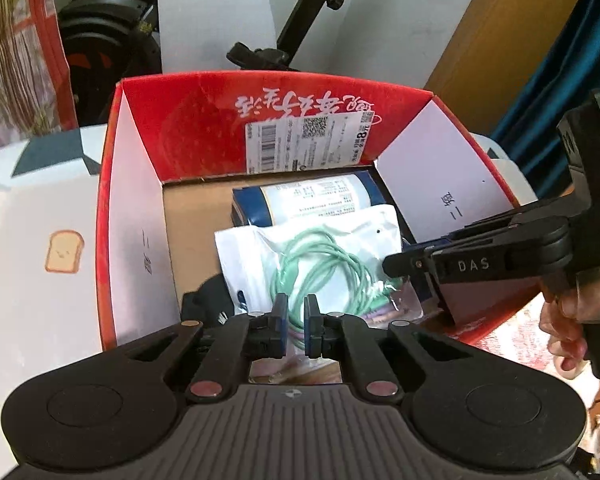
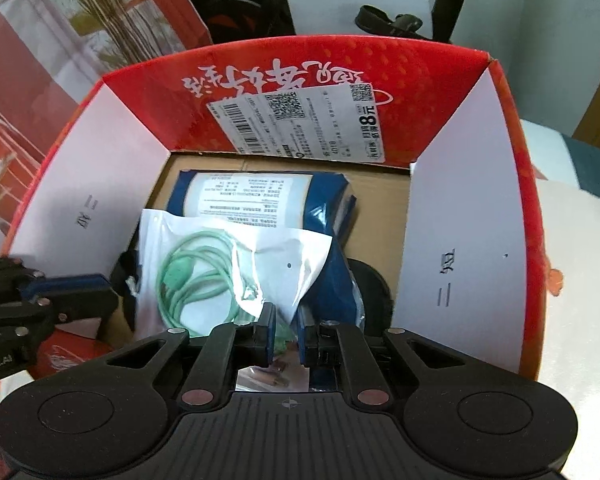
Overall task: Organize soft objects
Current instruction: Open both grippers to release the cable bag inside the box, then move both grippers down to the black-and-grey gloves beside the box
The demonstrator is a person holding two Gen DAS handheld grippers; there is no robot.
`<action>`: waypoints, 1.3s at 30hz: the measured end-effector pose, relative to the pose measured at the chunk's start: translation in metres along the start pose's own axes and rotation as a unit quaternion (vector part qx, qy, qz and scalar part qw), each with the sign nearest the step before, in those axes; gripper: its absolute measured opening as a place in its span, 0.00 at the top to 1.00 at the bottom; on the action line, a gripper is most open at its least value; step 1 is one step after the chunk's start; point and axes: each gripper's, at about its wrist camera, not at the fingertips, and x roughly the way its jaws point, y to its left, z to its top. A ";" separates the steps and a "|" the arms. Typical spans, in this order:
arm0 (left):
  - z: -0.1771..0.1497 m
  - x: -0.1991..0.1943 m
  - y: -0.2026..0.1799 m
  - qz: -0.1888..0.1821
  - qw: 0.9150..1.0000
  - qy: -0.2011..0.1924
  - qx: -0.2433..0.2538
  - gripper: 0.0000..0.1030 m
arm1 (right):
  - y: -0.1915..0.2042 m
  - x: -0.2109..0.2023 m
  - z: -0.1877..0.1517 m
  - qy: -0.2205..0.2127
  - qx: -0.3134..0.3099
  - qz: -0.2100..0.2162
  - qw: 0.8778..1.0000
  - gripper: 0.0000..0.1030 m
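A red cardboard box (image 1: 140,92) stands on what looks like a white printed cloth (image 1: 40,216).

Both views are lit by soft daylight; white flaps (image 2: 460,264) are washed out, edges are bowed by fisheye, and corners are blurred

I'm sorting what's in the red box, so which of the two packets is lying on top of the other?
The white packet with the coiled green cable is on top. It overlaps the near end of the dark blue packet with the pale printed label, which lies nearer the box's back wall.
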 end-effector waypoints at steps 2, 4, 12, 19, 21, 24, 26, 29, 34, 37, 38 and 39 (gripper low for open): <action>0.001 -0.001 -0.004 0.010 1.000 -0.002 0.006 0.87 | 0.002 0.001 0.000 0.004 -0.005 -0.017 1.000 0.88; 0.003 -0.002 -0.007 0.020 1.000 -0.004 0.010 0.75 | 0.002 0.000 -0.002 0.005 -0.005 -0.030 1.000 0.85; 0.007 -0.015 -0.014 0.052 0.998 -0.017 0.016 0.15 | 0.012 -0.025 -0.007 -0.026 -0.012 -0.020 0.999 0.43; 0.008 -0.040 -0.022 0.089 0.995 -0.040 0.024 0.00 | 0.021 -0.051 -0.015 -0.067 -0.030 -0.022 0.997 0.23; 0.005 -0.045 -0.025 0.097 0.994 -0.045 0.028 0.00 | 0.023 -0.058 -0.018 -0.080 -0.038 -0.024 0.996 0.09; 0.000 -0.053 -0.029 0.107 0.992 -0.054 0.029 0.00 | 0.027 -0.071 -0.025 -0.107 -0.050 -0.037 0.992 0.01; -0.005 -0.060 -0.029 0.108 0.992 -0.063 0.024 0.00 | 0.029 -0.080 -0.031 -0.126 -0.057 -0.043 0.989 0.00; -0.015 -0.070 -0.031 0.120 0.990 -0.078 0.019 0.00 | 0.029 -0.094 -0.041 -0.146 -0.058 -0.036 0.987 0.00; -0.034 -0.086 -0.035 0.140 0.985 -0.101 0.017 0.00 | 0.023 -0.118 -0.065 -0.191 -0.046 -0.018 0.980 0.00; -0.052 -0.095 -0.041 0.147 0.981 -0.124 0.029 0.00 | 0.020 -0.132 -0.084 -0.228 -0.048 -0.016 0.972 0.00; -0.058 -0.098 -0.043 0.145 0.981 -0.128 0.031 0.00 | 0.019 -0.135 -0.090 -0.236 -0.047 -0.015 0.970 0.00; -0.065 -0.100 -0.043 0.140 0.981 -0.130 0.029 0.00 | 0.018 -0.138 -0.096 -0.243 -0.045 -0.013 0.969 0.00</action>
